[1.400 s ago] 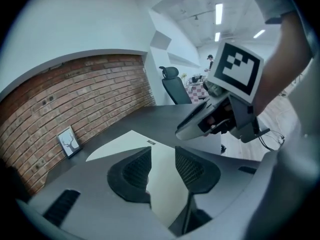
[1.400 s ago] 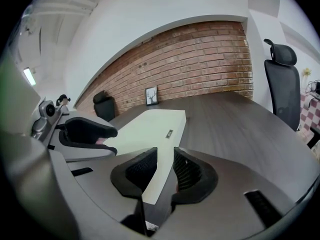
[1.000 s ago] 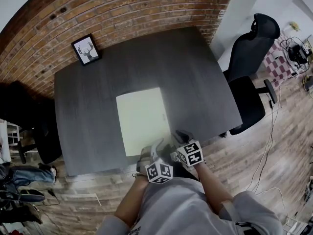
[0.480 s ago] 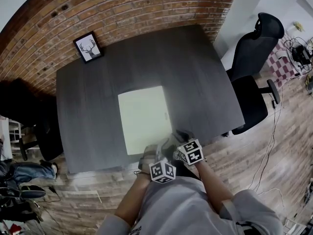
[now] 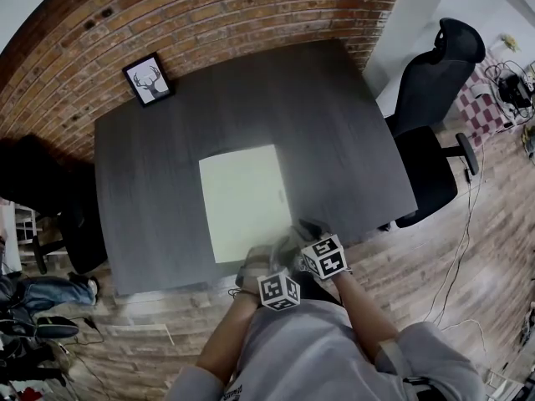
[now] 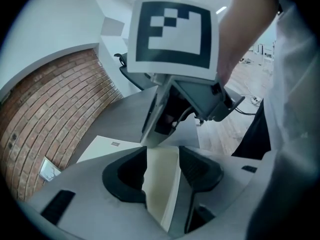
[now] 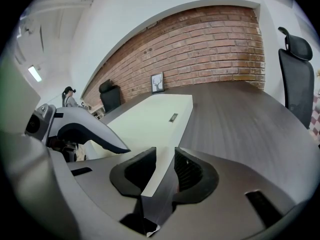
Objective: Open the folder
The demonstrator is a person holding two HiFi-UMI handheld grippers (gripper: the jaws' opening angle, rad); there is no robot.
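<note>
At left, left gripper (image 6: 162, 166) tipped down at the near right corner of the folder (image 5: 245, 201), placed, at a guess, to catch its loose edge. Fingers (image 6: 125, 173) wide apart, just opened further, pale corner between them, unpinched. In the middle, folder flat and closed on the dark surface (image 5: 334, 124), close to its near side. At right, right gripper (image 7: 162, 176) low along the folder's right edge, for the same purpose. Fingers (image 7: 192, 171) narrowly apart, just eased open, edge running between, seemingly not gripped.
</note>
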